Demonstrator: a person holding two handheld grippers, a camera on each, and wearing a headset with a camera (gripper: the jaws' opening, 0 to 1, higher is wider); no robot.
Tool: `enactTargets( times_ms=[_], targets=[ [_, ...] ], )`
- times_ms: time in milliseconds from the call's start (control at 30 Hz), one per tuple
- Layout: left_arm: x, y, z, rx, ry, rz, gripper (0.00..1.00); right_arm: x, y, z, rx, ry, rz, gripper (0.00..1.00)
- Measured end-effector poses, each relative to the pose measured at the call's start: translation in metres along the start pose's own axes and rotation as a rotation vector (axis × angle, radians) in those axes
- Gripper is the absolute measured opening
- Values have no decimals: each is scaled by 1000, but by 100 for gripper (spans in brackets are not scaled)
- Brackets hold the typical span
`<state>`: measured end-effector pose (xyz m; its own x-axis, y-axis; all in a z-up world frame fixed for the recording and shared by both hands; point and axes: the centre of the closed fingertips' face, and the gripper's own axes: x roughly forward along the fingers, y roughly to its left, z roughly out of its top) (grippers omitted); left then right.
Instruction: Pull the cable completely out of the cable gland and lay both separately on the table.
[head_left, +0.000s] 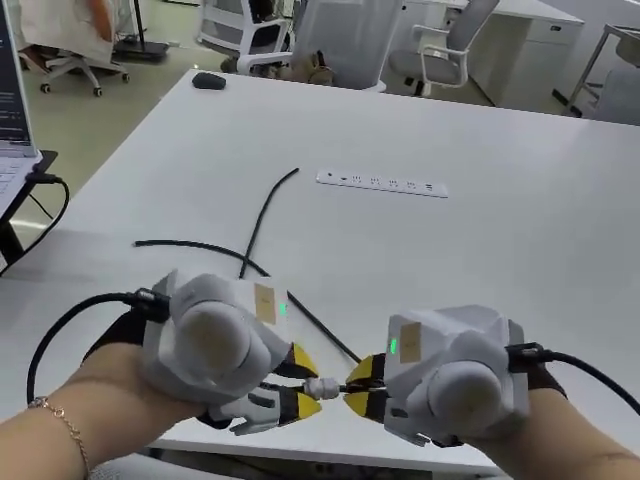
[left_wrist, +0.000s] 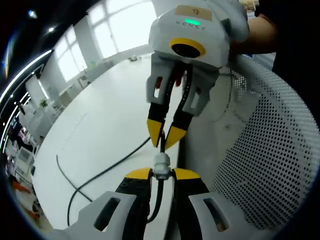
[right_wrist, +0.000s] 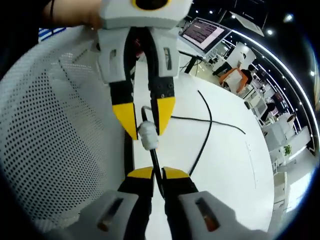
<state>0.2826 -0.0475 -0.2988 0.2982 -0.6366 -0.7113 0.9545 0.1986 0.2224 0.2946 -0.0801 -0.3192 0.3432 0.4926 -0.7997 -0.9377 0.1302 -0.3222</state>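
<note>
left tool (left_wrist: 161, 174) clenched on gland (left_wrist: 161, 164) | right tool (right_wrist: 153, 173) clenched on cable (right_wrist: 154, 157) | at worktop (head_left: 480, 250) near edge

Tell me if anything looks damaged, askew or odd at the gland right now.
Nothing stands out. The small white cable gland sits straight in the left gripper, the thin black cable runs through it into the right gripper, and the slack lies loose on the white table.
</note>
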Motion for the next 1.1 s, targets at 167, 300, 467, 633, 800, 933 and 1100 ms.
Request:
enactTargets(
  times_ms=[167, 300, 467, 633, 800, 933, 1100],
  targets=[
    [0, 2, -1, 10, 7, 16, 17, 3, -1, -26, 88, 102, 1, 4],
    [-3, 5, -1, -5, 0, 34, 17, 1, -7, -40, 122, 161, -36, 4],
    [-6, 10, 1, -30, -15, 52, 17, -9, -22, -65, 211, 254, -118, 5],
    [-9, 17, -3, -55, -12, 80, 17, -21, -36, -78, 258, 303, -196, 5],
    [-9, 15, -2, -44, -9, 83, 17, -7, -11, -55, 280, 195, -62, 18],
    [-9, 14, 0, -25, -22, 75, 17, -9, -8, -7, 242, -26, -22, 20],
    [-8, 8, 8, 15, -46, 53, 17, -17, 0, 33, 179, -207, 18, 17]
  ],
)
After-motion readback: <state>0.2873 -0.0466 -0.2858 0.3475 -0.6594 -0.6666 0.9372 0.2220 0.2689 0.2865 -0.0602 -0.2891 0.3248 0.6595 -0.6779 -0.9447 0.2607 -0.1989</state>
